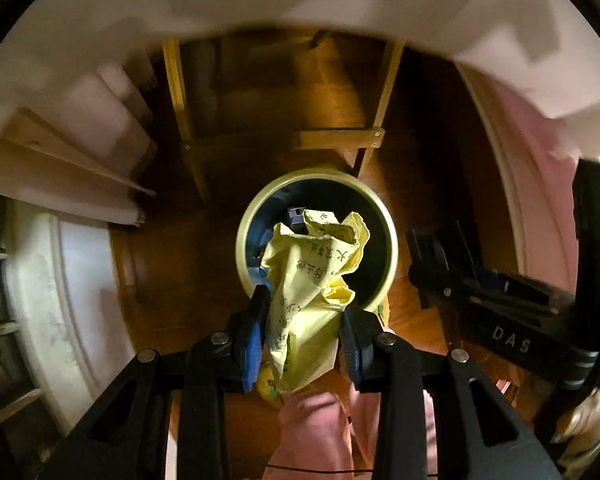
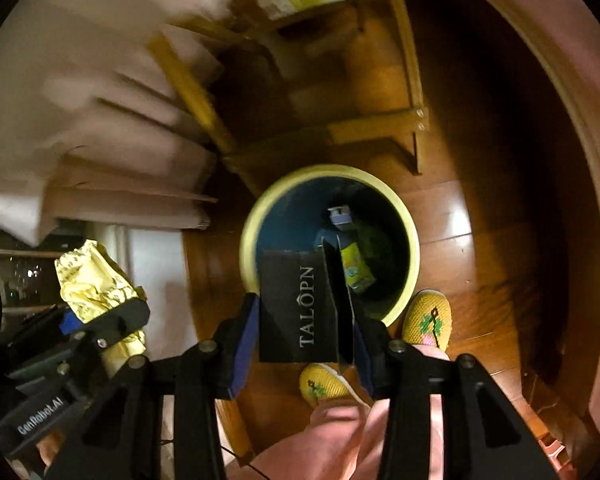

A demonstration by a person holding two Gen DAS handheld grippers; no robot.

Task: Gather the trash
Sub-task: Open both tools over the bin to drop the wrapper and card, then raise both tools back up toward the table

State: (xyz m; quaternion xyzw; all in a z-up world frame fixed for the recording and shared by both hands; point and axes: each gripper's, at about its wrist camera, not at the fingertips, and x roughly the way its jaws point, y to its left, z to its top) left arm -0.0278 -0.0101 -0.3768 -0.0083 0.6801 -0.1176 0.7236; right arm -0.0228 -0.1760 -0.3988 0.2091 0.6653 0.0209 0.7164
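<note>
Your left claw (image 1: pixel 305 312) points almost straight down and is clamped on a crumpled yellow plastic bag (image 1: pixel 314 280) printed with dark characters. Both blue pads press into the bag's sides, and its loose top bunches out past the fingertips. The bag hangs directly above the round waste bin (image 1: pixel 392 248), a pale-rimmed bin with a dark blue inside that stands on the wooden floor (image 1: pixel 172 264).

Your right claw (image 2: pixel 306 320) also points down over the same waste bin (image 2: pixel 414 248). Between its fingers is a flattened black carton (image 2: pixel 296 312) lettered "TALÔPN" in pale type. The carton's right edge lies against the right pad; on the left side the blue pad sits just beside the carton, and you cannot tell for certain whether it presses on it. The carton's far end reaches over the near edge of the bin's opening.

Inside the bin lie a yellow packet (image 2: pixel 356 268) and a small pale blue-and-white box (image 2: pixel 340 216), with other dark items too dim to make out.

Below the right claw you see pink trouser legs (image 2: pixel 332 432) and two yellow knitted slippers (image 2: pixel 428 320), one just beside the bin's near rim. A wooden frame (image 2: pixel 380 128) stands on the floor beyond the bin.
</note>
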